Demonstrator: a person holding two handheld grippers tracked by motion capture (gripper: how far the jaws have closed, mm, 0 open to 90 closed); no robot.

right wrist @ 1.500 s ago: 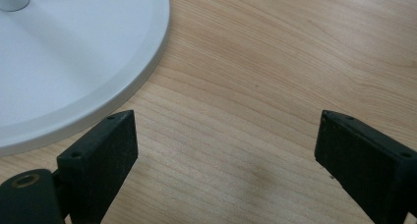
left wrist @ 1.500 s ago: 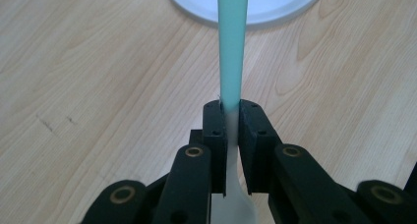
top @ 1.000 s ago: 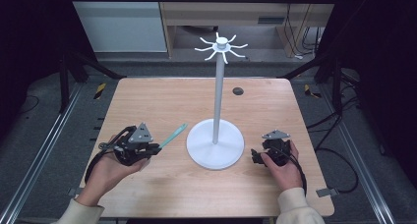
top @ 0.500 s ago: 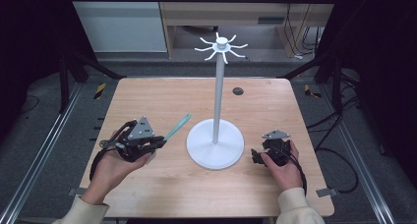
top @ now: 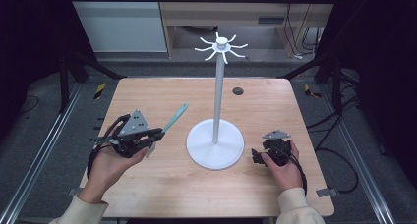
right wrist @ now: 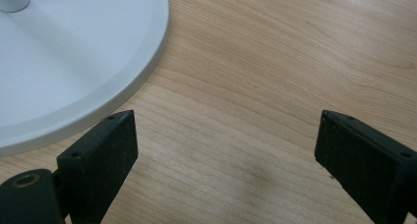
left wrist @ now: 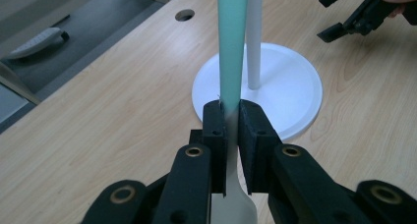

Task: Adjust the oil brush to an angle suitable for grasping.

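The left gripper point(left wrist: 228, 135) is rising from the bottom centre of the left gripper view, its two black jaws clamping the neck of a spatula point(left wrist: 231, 47). The spatula is showing a long mint-green handle running straight up to the top edge of that frame, where its end is being cut off; below the jaws the material is turning white and widening into a flat blade, most of which is lying hidden between the gripper's arms at the bottom edge.

In the high view the left gripper point(top: 155, 134) is sitting at the lower left of the frame, held in the person's left hand point(top: 105, 162), with the spatula point(top: 173, 119) angling up and to the right, clear of the table point(top: 147, 91). Its white blade is barely showing below the jaws and is hard to make out.

The right gripper point(right wrist: 221, 155) is standing released, its jaws spreading wide at the bottom corners of the right gripper view, with bare wood between them and both jaws being cropped by the frame. In the high view the right gripper point(top: 255, 156) is resting at the lower right.

The white stand point(top: 215, 144) is occupying the frame centre, just right of the spatula, its hooked crown point(top: 221, 46) at the upper centre. Beyond it, a small dark hole point(top: 238, 91) is marking the tabletop.
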